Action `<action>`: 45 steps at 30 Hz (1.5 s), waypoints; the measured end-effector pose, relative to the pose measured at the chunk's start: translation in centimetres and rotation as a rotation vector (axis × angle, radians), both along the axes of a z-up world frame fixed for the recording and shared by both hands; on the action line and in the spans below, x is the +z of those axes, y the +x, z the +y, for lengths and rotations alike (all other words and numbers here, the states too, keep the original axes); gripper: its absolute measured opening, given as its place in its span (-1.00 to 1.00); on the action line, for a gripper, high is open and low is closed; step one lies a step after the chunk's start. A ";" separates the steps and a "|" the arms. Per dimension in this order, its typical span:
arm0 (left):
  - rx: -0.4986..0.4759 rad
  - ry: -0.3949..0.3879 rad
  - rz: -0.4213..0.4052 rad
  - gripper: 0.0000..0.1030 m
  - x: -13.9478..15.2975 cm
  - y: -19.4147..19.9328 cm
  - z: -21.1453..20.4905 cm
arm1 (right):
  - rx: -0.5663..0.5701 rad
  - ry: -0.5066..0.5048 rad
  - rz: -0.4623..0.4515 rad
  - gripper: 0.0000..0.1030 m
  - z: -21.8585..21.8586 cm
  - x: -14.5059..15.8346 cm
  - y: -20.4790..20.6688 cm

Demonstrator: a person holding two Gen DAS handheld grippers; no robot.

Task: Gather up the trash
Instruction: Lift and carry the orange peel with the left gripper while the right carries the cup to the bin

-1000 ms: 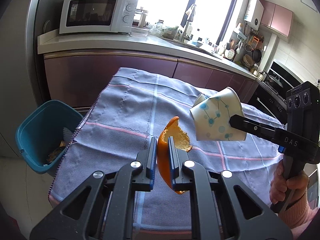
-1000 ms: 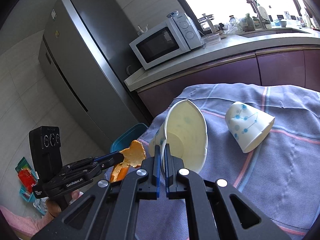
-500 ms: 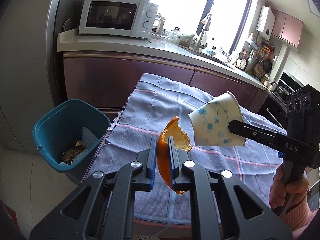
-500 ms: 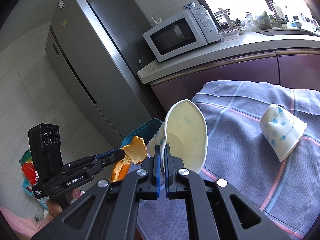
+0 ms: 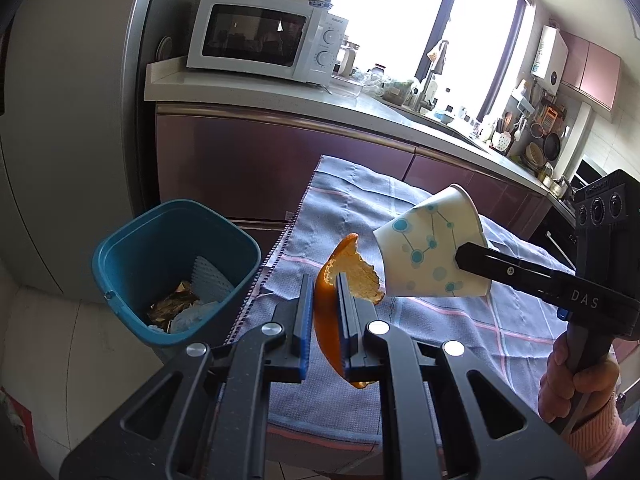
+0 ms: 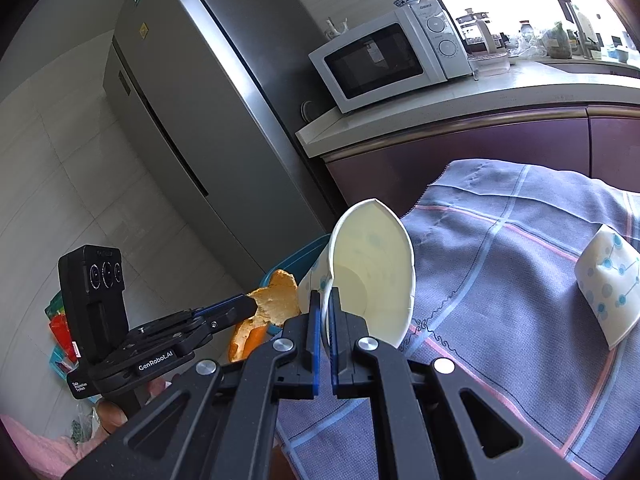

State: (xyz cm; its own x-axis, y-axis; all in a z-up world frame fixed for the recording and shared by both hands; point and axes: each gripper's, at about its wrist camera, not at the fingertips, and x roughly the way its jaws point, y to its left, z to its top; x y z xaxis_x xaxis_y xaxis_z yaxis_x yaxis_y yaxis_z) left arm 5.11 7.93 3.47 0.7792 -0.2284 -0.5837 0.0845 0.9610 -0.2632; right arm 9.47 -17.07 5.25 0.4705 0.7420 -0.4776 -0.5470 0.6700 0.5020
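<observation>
Both loads are being carried nearer the teal bin, now at nine o'clock of the left gripper, which is pinching light, limp orange peel mid-strip, while a crushable paper cup is being clamped at its rim by the right gripper.

I read "DAS" in pale letters on the black body of the right gripper, as seen from the left wrist camera. From the right wrist camera I read "GenRobot.AI" on the black body of the left gripper, and below it a smaller two-line label that seems to begin "Data", though I cannot make out the rest. The white microwave carries a small brand word above its dials; it is too small for me to read.
</observation>
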 end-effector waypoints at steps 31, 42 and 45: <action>0.123 0.023 0.011 -0.77 -0.5 2.3 4.8 | 0.100 -0.040 0.015 -0.95 6.9 0.3 3.1; 0.184 0.030 0.056 -0.77 -1.9 4.1 7.6 | 0.137 -0.092 0.012 -0.95 10.3 0.2 4.5; 0.198 0.033 0.064 -0.77 -2.4 4.7 8.3 | 0.146 -0.110 0.011 -0.95 11.3 0.0 4.9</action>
